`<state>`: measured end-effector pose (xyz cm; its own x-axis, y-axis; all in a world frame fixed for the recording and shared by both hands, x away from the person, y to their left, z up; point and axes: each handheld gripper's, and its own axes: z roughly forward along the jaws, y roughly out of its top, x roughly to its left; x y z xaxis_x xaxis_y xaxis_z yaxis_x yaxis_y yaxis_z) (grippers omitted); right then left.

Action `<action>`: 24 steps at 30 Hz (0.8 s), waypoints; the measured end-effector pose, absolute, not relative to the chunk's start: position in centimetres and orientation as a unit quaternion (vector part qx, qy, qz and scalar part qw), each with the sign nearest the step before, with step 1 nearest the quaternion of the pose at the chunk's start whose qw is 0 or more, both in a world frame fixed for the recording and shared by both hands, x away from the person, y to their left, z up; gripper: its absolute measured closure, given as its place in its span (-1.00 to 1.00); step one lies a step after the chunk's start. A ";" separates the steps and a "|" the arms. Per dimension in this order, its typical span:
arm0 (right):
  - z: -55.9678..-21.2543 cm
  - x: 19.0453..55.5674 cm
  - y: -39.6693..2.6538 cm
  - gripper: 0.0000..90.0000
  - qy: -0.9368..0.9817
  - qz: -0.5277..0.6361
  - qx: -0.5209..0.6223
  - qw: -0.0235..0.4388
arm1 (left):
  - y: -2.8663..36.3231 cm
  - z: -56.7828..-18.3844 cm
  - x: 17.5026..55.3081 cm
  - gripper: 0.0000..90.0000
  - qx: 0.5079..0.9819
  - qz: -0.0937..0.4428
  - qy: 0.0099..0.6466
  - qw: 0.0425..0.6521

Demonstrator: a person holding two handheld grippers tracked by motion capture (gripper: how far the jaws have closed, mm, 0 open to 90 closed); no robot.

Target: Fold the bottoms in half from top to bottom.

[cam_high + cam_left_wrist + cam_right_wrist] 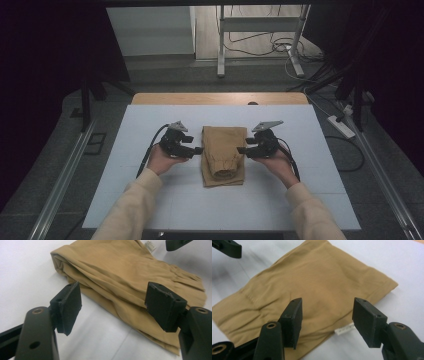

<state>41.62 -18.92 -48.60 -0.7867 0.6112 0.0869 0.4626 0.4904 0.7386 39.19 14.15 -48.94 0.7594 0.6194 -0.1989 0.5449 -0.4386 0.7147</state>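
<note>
High view: a person in cream sleeves sits at a white table [125, 165] and holds a black gripper in each hand. A folded tan garment [223, 155] lies flat in the middle of the table, between the two grippers. It is folded into a tall rectangle, with a gathered cuff showing on its top layer near the person's side.

The left gripper [194, 149] is just beside the garment's left edge, pointing toward it. In the left gripper view its jaws stand apart, with the garment's [130, 277] layered folded edge lying between and beyond them; the pads do not press on the cloth.

The right gripper [242, 149] is just beside the garment's right edge, pointing toward it. In the right gripper view its jaws also stand apart, hovering over the garment's [317, 282] edge, where a small white label [344, 329] sticks out from under the cloth. Nothing is clamped in either gripper.
</note>
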 end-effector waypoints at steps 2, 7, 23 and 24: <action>-48.7 41.3 -19.2 -0.08 0.860 0.395 0.309 0.094 | 14.4 -49.0 38.5 -0.35 0.846 0.047 0.342 0.406; -48.6 40.1 -20.0 -0.10 0.861 0.399 0.301 0.091 | 15.1 -49.4 36.8 -0.35 0.845 0.050 0.345 0.406; -48.7 36.1 -23.3 -0.11 0.856 0.404 0.307 0.095 | 17.3 -51.2 31.9 -0.36 0.840 0.043 0.354 0.409; -48.8 36.0 -23.5 -0.11 0.857 0.402 0.308 0.096 | 17.5 -51.3 31.6 -0.36 0.840 0.044 0.355 0.408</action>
